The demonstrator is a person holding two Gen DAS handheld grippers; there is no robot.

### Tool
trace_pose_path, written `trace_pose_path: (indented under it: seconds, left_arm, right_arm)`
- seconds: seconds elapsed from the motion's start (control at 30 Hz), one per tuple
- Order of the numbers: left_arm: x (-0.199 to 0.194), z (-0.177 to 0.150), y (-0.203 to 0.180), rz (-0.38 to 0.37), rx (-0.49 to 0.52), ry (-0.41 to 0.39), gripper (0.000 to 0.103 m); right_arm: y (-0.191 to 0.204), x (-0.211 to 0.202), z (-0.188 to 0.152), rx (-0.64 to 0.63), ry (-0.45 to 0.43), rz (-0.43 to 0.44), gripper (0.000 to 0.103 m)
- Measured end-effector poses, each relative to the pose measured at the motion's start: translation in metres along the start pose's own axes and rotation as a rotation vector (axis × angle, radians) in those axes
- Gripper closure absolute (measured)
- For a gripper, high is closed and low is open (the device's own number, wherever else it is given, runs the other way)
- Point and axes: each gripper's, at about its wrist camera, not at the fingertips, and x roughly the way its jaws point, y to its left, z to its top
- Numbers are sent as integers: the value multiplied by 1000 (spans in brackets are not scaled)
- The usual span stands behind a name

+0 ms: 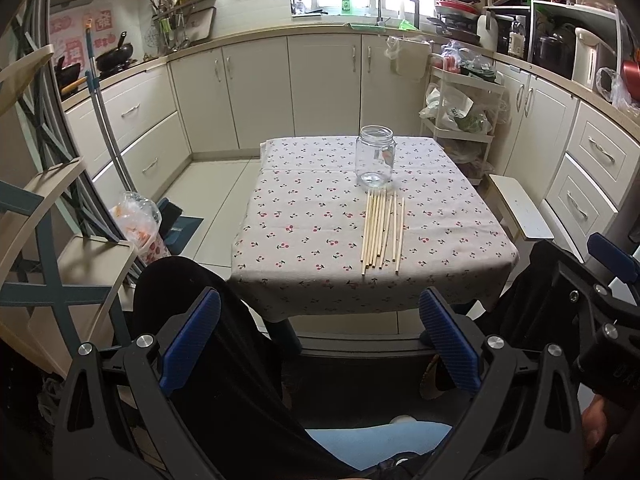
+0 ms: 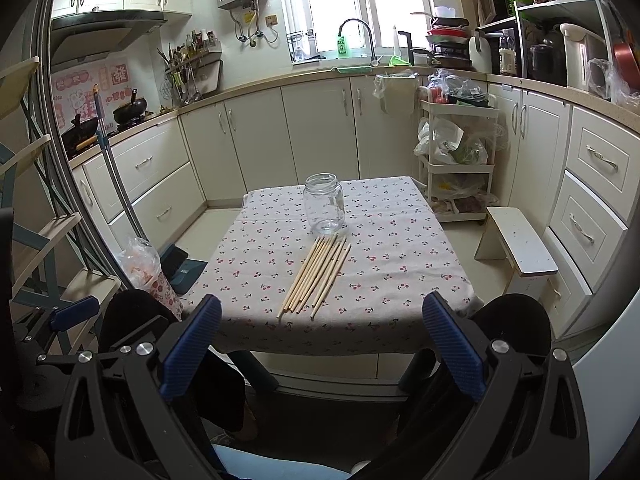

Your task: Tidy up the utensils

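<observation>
Several pale wooden chopsticks (image 1: 382, 234) (image 2: 316, 278) lie side by side on a small table with a cherry-print cloth (image 1: 304, 216) (image 2: 392, 240). Just beyond their far ends stands an empty clear glass jar (image 1: 375, 156) (image 2: 324, 208), upright and lidless. My left gripper (image 1: 320, 338) is open, held low in front of the table's near edge with nothing between its blue pads. The right gripper (image 2: 322, 340) is also open and empty, just short of the table's near edge. Each gripper shows at the edge of the other's view.
A white stool (image 1: 520, 208) (image 2: 516, 244) stands right of the table, with a white trolley (image 2: 456, 160) of bags behind it. Cabinets line the back and right walls. A mop handle (image 1: 106, 128), a plastic bag (image 2: 140, 264) and shelving stand on the left. The person's dark-clad legs are below the grippers.
</observation>
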Motion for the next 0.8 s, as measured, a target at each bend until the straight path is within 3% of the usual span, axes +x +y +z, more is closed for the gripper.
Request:
trace_pose_path:
  seconds: [0.8]
  left_arm:
    - [-4, 3, 7, 11, -33, -13, 7]
  right_arm:
    - [6, -4, 2, -15, -12, 0, 6]
